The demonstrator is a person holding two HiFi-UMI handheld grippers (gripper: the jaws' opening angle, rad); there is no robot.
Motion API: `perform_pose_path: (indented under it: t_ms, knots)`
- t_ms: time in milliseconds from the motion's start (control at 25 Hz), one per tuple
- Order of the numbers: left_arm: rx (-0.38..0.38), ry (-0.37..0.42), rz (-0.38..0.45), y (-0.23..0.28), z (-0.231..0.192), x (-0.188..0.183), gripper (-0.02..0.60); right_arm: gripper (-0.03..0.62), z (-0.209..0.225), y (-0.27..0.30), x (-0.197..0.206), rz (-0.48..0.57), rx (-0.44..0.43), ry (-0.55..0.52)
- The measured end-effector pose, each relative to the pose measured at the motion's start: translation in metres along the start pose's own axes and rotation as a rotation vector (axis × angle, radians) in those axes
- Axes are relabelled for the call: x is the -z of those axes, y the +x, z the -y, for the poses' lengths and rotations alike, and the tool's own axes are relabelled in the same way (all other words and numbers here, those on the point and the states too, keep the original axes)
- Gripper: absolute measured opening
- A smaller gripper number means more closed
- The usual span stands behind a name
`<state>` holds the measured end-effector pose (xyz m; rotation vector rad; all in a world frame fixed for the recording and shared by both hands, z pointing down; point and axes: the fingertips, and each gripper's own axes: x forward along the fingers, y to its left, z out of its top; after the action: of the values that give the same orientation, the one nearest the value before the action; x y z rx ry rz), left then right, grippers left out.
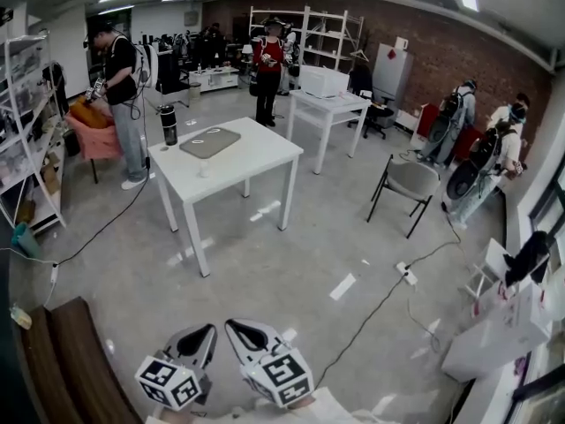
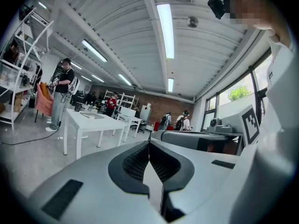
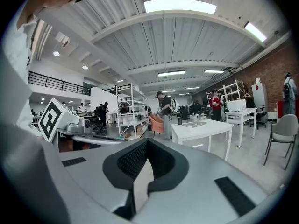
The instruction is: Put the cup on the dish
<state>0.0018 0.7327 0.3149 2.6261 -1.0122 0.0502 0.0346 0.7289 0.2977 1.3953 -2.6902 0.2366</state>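
Small white cup (image 1: 204, 168) sits on the white bench (image 1: 256, 162), just beside the flat grey dish (image 1: 210, 141), not on it. L tool (image 1: 203, 332) & R tool (image 1: 238, 329) both closed, empty, well apart from bench.

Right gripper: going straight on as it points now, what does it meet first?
Nothing close: the shut right gripper faces open grey floor. The white square table sits right of its line; the orange chair beyond looks likeliest, though depth is unclear.

White table (image 1: 256, 155), grey dish (image 1: 210, 141), black bottle (image 1: 168, 124)
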Motion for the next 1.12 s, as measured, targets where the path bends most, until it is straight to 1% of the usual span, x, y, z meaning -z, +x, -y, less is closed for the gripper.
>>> perform_pose_path:
  t_ms: [160, 280, 480, 840, 1040, 1120]
  knots:
    - [-0.014, -0.001, -0.003, -0.003, 0.002, -0.001, 0.008, 0.012, 0.001, 0.000, 0.003, -0.003, -0.017, 0.058]
    - [-0.026, 0.002, 0.003, -0.004, -0.003, -0.001, 0.008, 0.014, 0.001, 0.003, 0.002, -0.003, -0.028, 0.081]
    - [-0.027, -0.003, 0.003, 0.020, -0.004, -0.003, 0.008, 0.014, 0.018, 0.012, 0.003, 0.000, -0.034, 0.054]
    - [-0.025, 0.029, -0.001, 0.060, -0.012, -0.006, 0.008, 0.014, 0.057, 0.020, -0.002, 0.011, -0.026, 0.054]
    - [-0.050, 0.036, 0.000, 0.068, -0.016, -0.006, 0.008, 0.014, 0.067, 0.017, -0.001, 0.030, -0.036, 0.053]
    - [-0.061, 0.026, 0.000, 0.072, -0.020, -0.007, 0.008, 0.014, 0.074, 0.021, 0.002, 0.023, -0.049, 0.074]
